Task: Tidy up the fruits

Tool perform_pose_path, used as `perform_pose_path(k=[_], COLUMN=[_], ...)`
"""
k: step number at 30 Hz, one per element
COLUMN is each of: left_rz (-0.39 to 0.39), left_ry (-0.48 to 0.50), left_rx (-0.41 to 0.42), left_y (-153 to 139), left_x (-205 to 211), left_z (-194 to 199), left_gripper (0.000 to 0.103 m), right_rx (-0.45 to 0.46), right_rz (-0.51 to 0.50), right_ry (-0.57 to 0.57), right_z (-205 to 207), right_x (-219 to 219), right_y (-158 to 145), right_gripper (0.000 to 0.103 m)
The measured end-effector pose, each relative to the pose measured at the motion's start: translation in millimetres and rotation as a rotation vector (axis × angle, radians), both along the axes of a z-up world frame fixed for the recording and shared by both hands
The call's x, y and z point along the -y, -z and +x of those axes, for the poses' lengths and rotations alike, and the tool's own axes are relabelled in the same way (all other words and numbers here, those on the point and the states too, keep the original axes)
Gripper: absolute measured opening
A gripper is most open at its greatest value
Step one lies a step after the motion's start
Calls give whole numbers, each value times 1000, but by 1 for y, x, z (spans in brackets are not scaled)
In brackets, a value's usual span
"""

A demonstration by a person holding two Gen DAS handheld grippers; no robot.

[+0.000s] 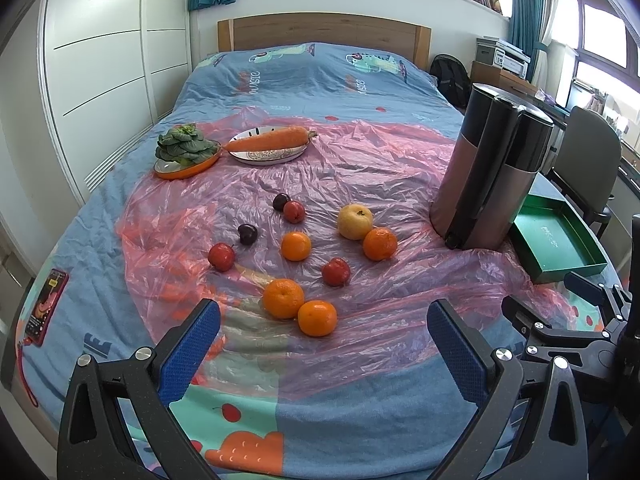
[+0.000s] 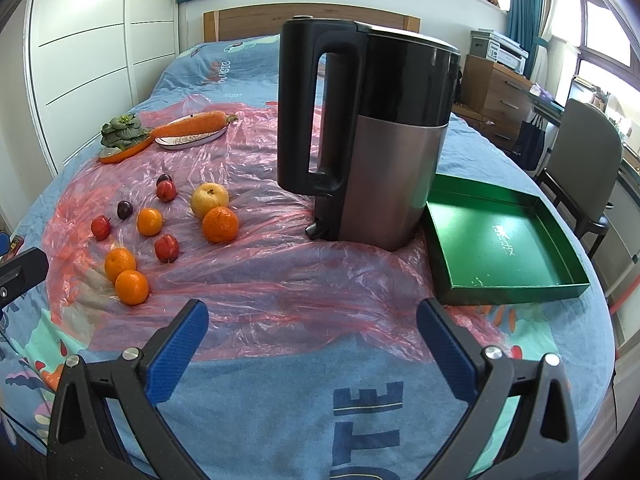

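Both the left claw (image 1: 323,344) and right claw (image 2: 312,338) are wide open and empty, the oranges (image 1: 283,298) lie loose on slippery plastic sheet (image 1: 400,168) over the bed, left of the electric kettle (image 2: 372,136) and empty green tray (image 2: 500,240), so a pushed fruit may roll away.

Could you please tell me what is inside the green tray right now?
Nothing: the green tray shows only its bare floor with pale printed characters. The kettle covers part of its far left corner in the right wrist view, so that bit cannot be checked.
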State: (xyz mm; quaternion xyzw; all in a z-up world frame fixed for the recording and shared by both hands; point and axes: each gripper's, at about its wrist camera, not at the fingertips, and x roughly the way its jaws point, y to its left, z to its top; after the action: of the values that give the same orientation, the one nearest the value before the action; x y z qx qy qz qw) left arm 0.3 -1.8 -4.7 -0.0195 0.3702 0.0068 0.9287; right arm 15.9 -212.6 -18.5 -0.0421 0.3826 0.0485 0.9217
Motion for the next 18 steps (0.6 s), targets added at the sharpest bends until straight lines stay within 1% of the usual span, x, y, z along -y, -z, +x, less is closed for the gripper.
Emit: perform_pose_path(k=[9,18], left_rz=[14,8], left_ry=[-4,-3], left_rx=[-8,-28], left_y=[4,9], left_x=[-1,-3], left_z=[1,3], left_gripper=[102,102], right_rx=[1,-2], right_rz=[4,24], right_ry=[2,2], right_z=[0,0], right_x=[-2,-3], right_y=[1,2], right_gripper=[103,103])
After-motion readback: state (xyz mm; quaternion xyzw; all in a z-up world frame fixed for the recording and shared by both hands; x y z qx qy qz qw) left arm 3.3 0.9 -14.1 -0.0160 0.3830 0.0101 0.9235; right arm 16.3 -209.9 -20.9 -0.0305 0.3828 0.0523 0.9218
